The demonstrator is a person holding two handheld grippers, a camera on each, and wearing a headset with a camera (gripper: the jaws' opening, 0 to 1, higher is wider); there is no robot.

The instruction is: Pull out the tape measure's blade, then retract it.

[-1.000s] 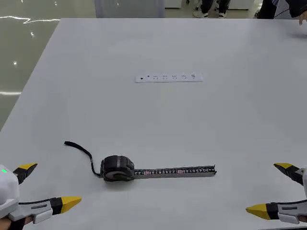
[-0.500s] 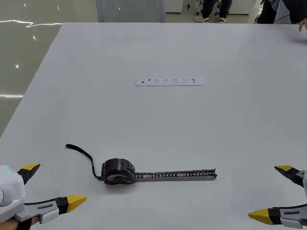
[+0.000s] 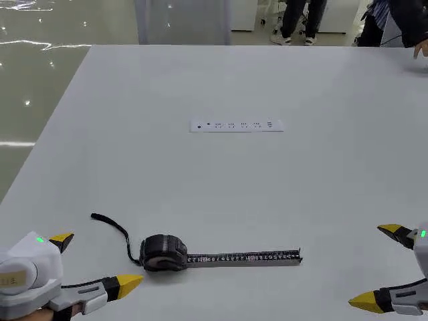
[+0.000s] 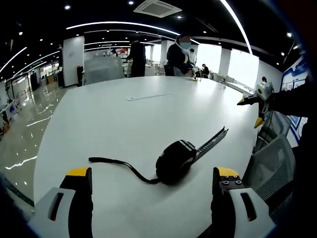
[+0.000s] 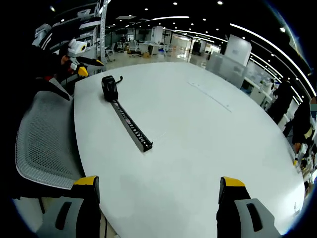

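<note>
the white table (image 3: 267, 187) carries everything. the left gripper (image 3: 97, 259), at 8 o'clock in the head view, has edged closer to the tape measure (image 3: 162, 252) at 7 o'clock, its jaws wide apart and empty. the right gripper (image 3: 374, 265), at 4 o'clock, is equally spread and holds nothing. the blade (image 3: 244, 257) lies drawn out toward 3 o'clock, so retracting likely comes next.

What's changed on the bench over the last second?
The left claw has eased in toward the tape measure, open and holding nothing. The wider shift in the picture is the headset camera tilting. The tape measure, its pulled-out blade, the power strip and the open right claw stayed put.
</note>
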